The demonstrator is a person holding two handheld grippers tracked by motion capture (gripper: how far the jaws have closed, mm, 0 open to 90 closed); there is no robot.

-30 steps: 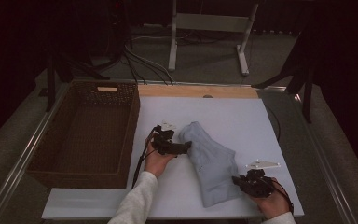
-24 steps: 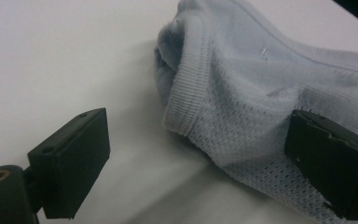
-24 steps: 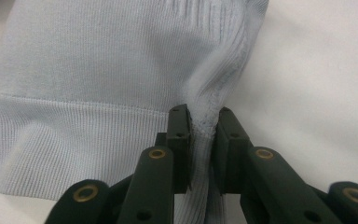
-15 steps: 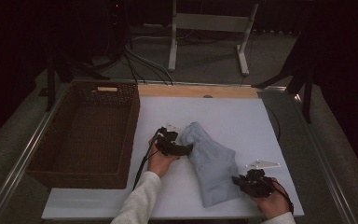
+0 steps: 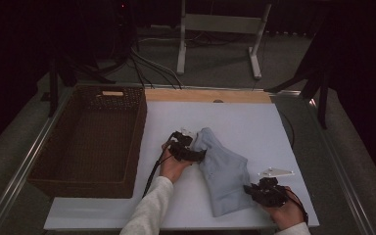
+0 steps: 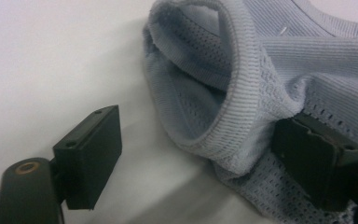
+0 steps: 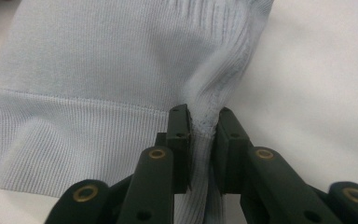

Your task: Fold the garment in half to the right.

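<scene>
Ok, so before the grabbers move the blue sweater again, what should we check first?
1. Right gripper pinching the light blue sweater at its ribbed hem: ok.
2. Left gripper shut on the sweater's ribbed edge: not ok. Its jaws have just been closing, with the fold between them, but they stand apart.
3. Sweater fully on the white table: ok.
4. Wicker basket with room inside: ok.
5. Left gripper's cable clear of the sweater: ok.
</scene>
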